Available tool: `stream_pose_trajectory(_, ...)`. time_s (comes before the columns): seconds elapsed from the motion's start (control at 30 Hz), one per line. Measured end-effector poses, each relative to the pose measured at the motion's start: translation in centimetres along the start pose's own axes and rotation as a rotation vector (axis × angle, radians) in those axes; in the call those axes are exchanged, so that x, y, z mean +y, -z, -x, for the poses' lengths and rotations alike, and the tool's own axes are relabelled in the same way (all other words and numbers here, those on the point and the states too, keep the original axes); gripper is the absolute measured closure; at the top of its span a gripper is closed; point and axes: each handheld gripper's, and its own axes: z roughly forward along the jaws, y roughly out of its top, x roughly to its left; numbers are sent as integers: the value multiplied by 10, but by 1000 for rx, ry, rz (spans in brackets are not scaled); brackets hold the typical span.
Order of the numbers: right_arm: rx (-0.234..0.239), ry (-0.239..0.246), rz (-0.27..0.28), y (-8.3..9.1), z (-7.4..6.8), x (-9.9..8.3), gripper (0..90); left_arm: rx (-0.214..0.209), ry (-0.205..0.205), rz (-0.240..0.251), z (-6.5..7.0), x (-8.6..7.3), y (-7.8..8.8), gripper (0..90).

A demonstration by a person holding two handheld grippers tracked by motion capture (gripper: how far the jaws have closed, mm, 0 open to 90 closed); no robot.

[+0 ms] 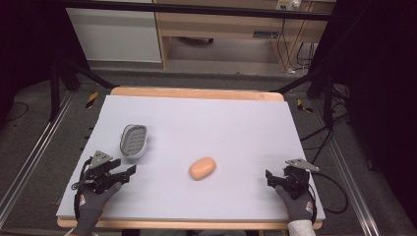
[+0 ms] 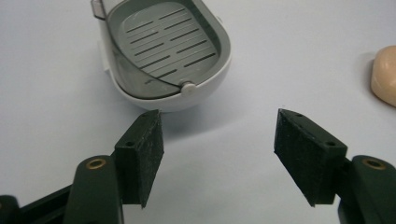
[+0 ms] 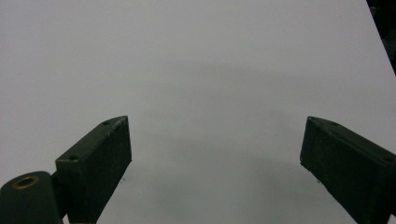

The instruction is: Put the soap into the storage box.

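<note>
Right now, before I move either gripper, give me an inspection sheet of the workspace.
Surface: pale mat over a wooden table, flat and bare around the items.
Job's things: grey-and-white soap dish, empty, slotted insert visible; peach soap bar lying on the mat, apart from the dish.
Clutter: nothing seen.
Grippers: left gripper open, nothing between its jaws, pointed at the dish; right gripper open over bare mat.
Cables: one cable trails off the table beside the right gripper.
Surroundings: wooden desk and floor wires beyond the table.
</note>
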Motion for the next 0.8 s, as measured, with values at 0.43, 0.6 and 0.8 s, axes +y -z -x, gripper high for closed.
stream_pose_trajectory(0.43, -10, -1, 8, 1, -1, 1, 84, -64, -45, -6, 27, 9, -4, 278)
stream_pose_trajectory(0.6, -6, 13, 6, 0, -2, 1, 82, -84, -74, -8, 36, 14, -5, 264)
stream_pose_trajectory(0.8, -2, 9, 8, 1, -3, 1, 77, -105, -100, -16, 45, 21, -8, 255)
